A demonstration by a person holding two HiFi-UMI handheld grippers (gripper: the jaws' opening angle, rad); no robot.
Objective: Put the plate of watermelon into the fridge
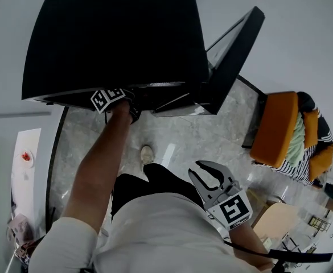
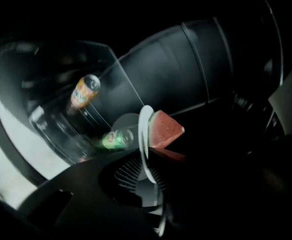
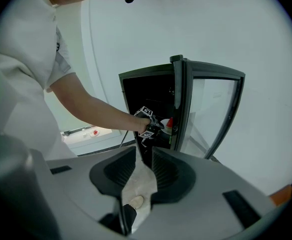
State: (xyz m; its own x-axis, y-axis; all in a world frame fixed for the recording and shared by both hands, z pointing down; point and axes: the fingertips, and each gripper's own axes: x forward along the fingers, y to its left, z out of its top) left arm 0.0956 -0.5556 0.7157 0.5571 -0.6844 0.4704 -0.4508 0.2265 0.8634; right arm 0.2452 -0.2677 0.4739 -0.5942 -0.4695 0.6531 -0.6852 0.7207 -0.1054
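Where the person's arm reaches into the black fridge [image 1: 115, 33], the left gripper [image 3: 156, 124] has its claw pinched on the rim of a white plate [image 2: 145, 129]. The plate is inside the dark cabinet with a red wedge of watermelon [image 2: 164, 129] on it. An orange can [image 2: 84, 91] and a green can [image 2: 113, 140] show beyond it. The glass door [image 1: 234, 53] stands open to the right. Lower right, the right gripper [image 1: 196, 169] hangs near the person's waist, claw slightly spread and empty. An orange chair [image 1: 277, 127] stands far right.
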